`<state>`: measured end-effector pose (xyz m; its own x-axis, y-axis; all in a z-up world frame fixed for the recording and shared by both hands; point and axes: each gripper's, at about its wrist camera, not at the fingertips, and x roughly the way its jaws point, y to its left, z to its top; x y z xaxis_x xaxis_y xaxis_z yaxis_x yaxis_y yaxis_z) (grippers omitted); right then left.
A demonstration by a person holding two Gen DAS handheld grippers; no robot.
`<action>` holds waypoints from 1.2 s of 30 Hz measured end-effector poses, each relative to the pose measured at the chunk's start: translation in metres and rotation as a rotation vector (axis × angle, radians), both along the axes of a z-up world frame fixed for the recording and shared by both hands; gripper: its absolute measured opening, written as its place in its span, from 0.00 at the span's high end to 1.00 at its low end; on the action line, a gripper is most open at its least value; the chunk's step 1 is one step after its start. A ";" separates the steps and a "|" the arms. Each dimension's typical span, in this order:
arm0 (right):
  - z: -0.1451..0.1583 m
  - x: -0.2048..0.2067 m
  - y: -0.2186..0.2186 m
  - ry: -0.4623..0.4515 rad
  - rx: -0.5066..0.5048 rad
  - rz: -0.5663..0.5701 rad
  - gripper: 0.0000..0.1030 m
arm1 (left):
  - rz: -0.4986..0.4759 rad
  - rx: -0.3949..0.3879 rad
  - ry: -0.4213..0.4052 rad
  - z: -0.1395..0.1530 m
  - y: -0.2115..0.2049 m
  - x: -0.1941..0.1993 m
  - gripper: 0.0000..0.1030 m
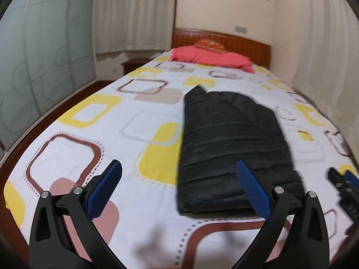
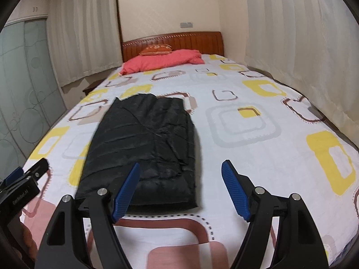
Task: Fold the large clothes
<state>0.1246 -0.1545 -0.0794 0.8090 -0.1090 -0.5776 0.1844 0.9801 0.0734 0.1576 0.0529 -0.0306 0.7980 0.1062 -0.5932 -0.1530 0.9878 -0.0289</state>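
A black jacket (image 1: 233, 148) is laid folded lengthwise on the bed (image 1: 94, 121). The left tool (image 1: 179, 188) and right tool (image 2: 180, 190) are held released above its near edge, nothing being grasped

The right tool (image 1: 343, 186) is cut off by the frame edge.

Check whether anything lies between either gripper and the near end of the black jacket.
Nothing visible does. The left gripper and right gripper both hang open above bare bed sheet, just short of the black jacket's near edge.
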 end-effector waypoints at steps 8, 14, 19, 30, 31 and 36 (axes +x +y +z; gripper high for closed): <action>-0.048 0.034 -0.090 0.084 -0.035 -0.179 0.21 | 0.168 0.044 0.155 -0.064 0.080 0.062 0.02; -0.086 0.065 -0.192 0.168 -0.072 -0.381 0.21 | 0.343 0.063 0.220 -0.095 0.165 0.116 0.02; -0.107 0.075 -0.263 0.197 -0.074 -0.548 0.21 | 0.432 0.075 0.272 -0.120 0.207 0.141 0.02; -0.127 0.072 -0.289 0.246 0.020 -0.584 0.04 | 0.409 -0.056 0.253 -0.131 0.221 0.128 0.02; -0.127 0.071 -0.291 0.237 0.030 -0.581 0.04 | 0.409 -0.055 0.252 -0.131 0.221 0.127 0.02; -0.128 0.075 -0.291 0.247 0.013 -0.584 0.04 | 0.407 -0.061 0.250 -0.132 0.224 0.132 0.02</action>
<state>0.1993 -0.4456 -0.2069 0.4610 -0.4839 -0.7438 0.7013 0.7122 -0.0287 0.2894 0.2767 -0.1623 0.5308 0.3392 -0.7766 -0.5367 0.8438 0.0016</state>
